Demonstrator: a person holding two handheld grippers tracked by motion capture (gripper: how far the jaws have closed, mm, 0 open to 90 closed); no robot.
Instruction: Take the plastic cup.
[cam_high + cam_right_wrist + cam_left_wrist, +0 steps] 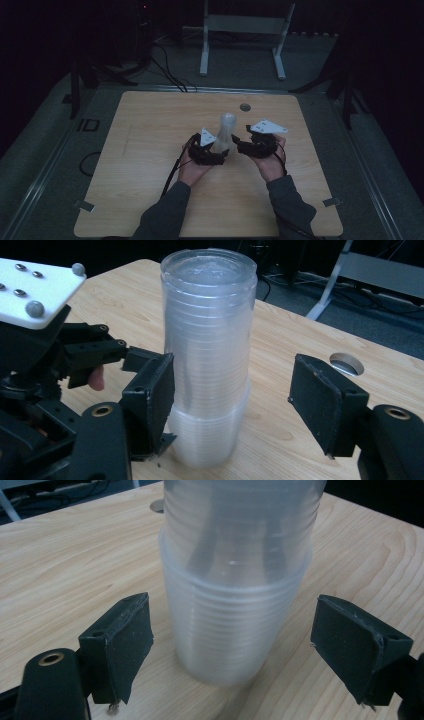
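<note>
We hold the left gripper (230, 645) and right gripper (232, 405) wide open around, not gripping, the upside-down stack of clear cups (225, 132) mid-table, well clear of every edge; next, we judge, close on it.

Overhead forward-down view — gripper views close, sharing cup stack (235, 580).

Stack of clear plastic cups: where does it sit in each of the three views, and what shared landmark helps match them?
High view: the stack of clear plastic cups stands upside down at table centre, between both grippers.
Left gripper view: it rises at centre, between open jaws that do not touch it.
Right gripper view: centre-left, beside the near jaw.
Shared landmark: the round hole in the table, beyond the stack.
</note>
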